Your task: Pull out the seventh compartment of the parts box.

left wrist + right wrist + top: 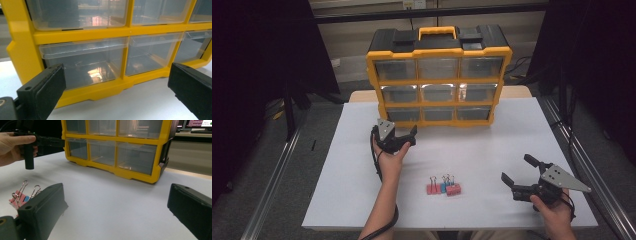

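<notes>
A yellow and black organizer (439, 80) with clear drawers stands upright at the back of the white table (492, 150). My left gripper (398, 131) is open just in front of its bottom-left drawer (82, 62), which is closed, with nothing between the jaws. A small cluster of pink and blue binder clips (443, 187) lies near the table's front middle. To their right my right gripper (517, 168) rests low and open, holding nothing. In the right gripper view the clips (21, 195) sit beside the left jaw, and the organizer (115, 145) stands beyond.
Metal rails (579, 160) run along both sides of the table. Dark curtains (257, 60) hang at left and right. The person's left hand holding the other gripper (47, 141) appears at the upper left of the right gripper view.
</notes>
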The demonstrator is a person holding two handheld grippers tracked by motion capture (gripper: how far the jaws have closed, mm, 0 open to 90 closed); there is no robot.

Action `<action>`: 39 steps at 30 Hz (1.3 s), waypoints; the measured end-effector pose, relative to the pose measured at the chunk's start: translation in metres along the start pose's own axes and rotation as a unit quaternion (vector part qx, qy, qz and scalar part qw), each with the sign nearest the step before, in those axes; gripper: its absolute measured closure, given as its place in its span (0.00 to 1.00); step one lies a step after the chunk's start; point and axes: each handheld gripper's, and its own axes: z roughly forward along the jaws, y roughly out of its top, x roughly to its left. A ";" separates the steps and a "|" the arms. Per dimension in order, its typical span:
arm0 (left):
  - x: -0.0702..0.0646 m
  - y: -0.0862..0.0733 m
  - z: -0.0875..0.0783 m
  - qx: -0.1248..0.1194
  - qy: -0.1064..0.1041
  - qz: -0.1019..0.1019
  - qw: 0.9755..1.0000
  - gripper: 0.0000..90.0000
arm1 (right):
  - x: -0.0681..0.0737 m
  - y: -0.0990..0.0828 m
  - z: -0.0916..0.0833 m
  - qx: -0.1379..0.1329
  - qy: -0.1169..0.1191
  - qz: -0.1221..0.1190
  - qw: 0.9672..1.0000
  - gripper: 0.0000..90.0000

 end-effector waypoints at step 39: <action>0.000 0.000 0.033 -0.012 0.046 -0.057 0.997 0.02 | 0.001 0.001 -0.001 -0.003 0.003 -0.006 1.000 0.01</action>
